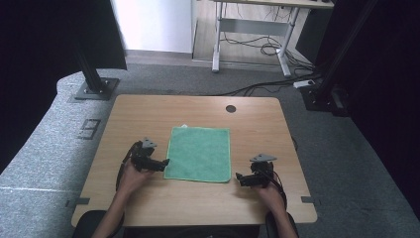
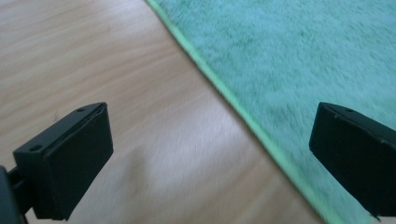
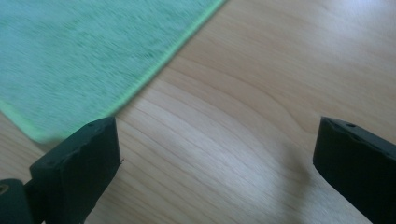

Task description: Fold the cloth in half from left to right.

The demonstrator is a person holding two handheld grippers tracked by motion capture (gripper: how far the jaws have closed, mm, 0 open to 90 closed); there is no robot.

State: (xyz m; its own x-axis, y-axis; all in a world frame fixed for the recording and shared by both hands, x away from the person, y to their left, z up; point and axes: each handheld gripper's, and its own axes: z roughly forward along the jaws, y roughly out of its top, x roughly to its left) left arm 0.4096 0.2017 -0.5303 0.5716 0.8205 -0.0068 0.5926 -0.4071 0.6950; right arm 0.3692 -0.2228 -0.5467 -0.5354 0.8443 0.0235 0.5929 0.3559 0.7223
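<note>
High view first: we see a flat, square, fuzzy green cloth (image 1: 199, 154) lying spread out in the middle of the light wooden table (image 1: 198, 111). On the left, the black left gripper (image 1: 163, 162) lies low on the table, and its tip is right at the cloth's left edge, near the bottom corner. The hand (image 1: 130, 177) behind it hides part of it, and the arm is cut off at the bottom of the picture. On the right, the black right gripper (image 1: 238, 178) lies near the cloth's bottom right corner, with a little bare wood between them. Its hand (image 1: 269, 193) is also partly cut off below.

In the left gripper view, the two jaws stand wide apart and hold nothing. The cloth's bright green edge (image 2: 243, 112) runs slanted between them. One jaw is over bare wood and the other is over the cloth. We cannot tell if the jaws touch the table.

In the right gripper view, the jaws are also wide apart and hold nothing. The cloth's corner (image 3: 42, 133) peeks out just past one jaw, and that jaw hides a bit of it. The picture is a little blurry here.

There is lots of bare wood on all sides of the cloth. A small dark round hole (image 1: 231, 108) sits near the far edge of the table.
</note>
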